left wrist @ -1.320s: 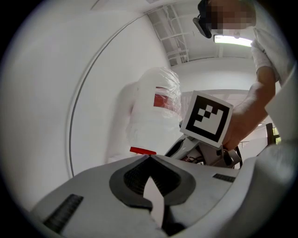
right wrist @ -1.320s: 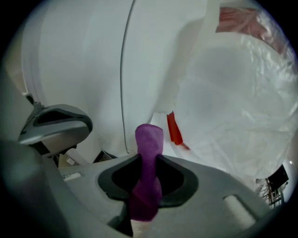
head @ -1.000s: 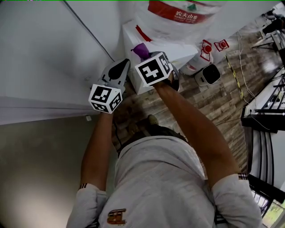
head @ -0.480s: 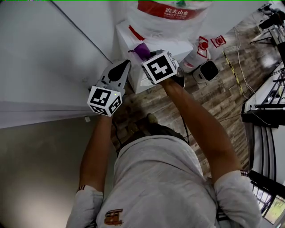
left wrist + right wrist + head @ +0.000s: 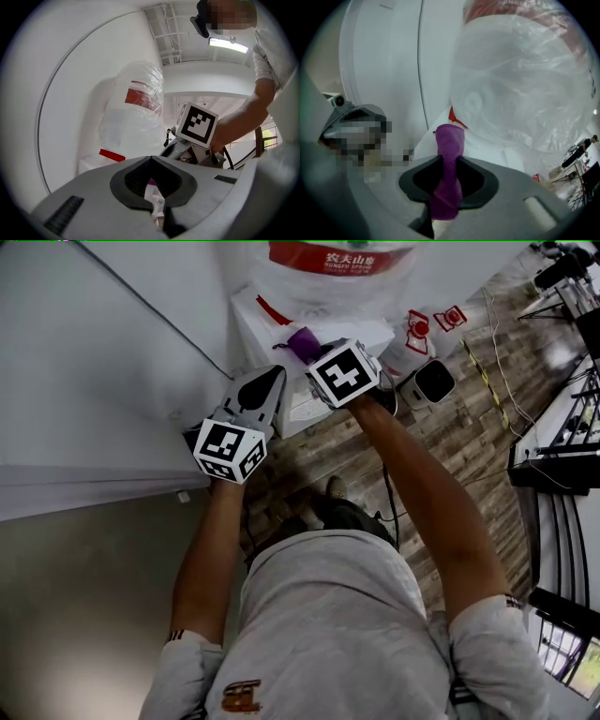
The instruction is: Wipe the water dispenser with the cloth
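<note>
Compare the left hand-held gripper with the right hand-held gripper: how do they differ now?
The right hand-held gripper is shut on the purple cloth; the left hand-held gripper has its jaws together and holds no cloth. In the head view, the right one reaches over the white top of the water dispenser, while the left one stops short, near its left front corner. Both point towards the dispenser and carry a marker cube.

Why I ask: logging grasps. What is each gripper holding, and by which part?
The right gripper is shut on the purple cloth, pinched along its bunched middle, with one end poking past the tips. The left gripper is shut, without cloth.
</note>
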